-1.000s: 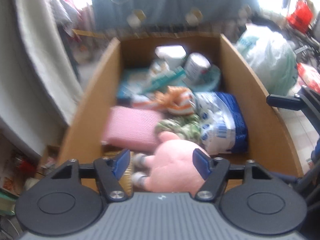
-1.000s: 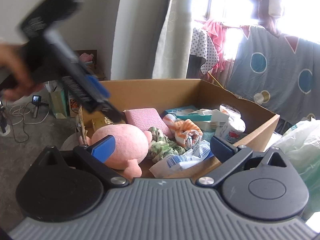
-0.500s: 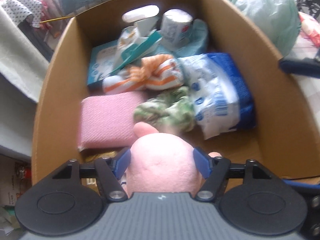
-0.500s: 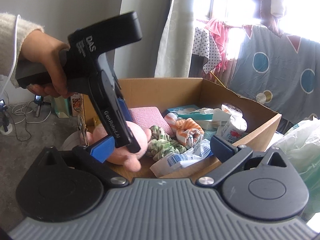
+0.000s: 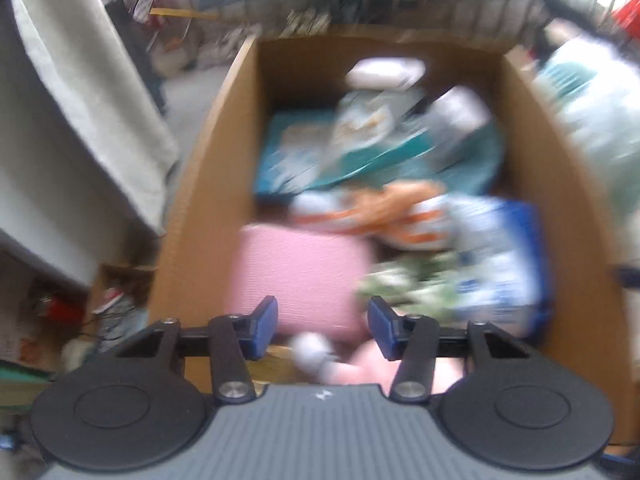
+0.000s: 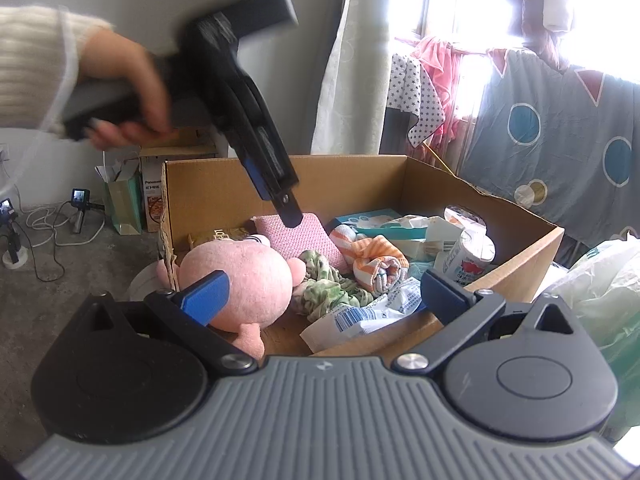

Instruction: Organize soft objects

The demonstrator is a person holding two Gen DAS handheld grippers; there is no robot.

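My left gripper (image 5: 322, 327) has just been narrowing, empty, jaws apart. Below it lies the pink plush (image 6: 240, 276). My right gripper (image 6: 320, 294) hangs open.

Pink plush (image 6: 236, 276), orange-striped towel (image 6: 376, 260), green-patterned cloth (image 6: 324, 288).

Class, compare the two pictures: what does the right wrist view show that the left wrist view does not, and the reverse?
Only the right wrist view shows the hand holding the left gripper, its jaws just closing on nothing, above the box. Only the left wrist view shows the floor clutter beside the cardboard box. Both show the pink plush, pink pad and striped cloth.
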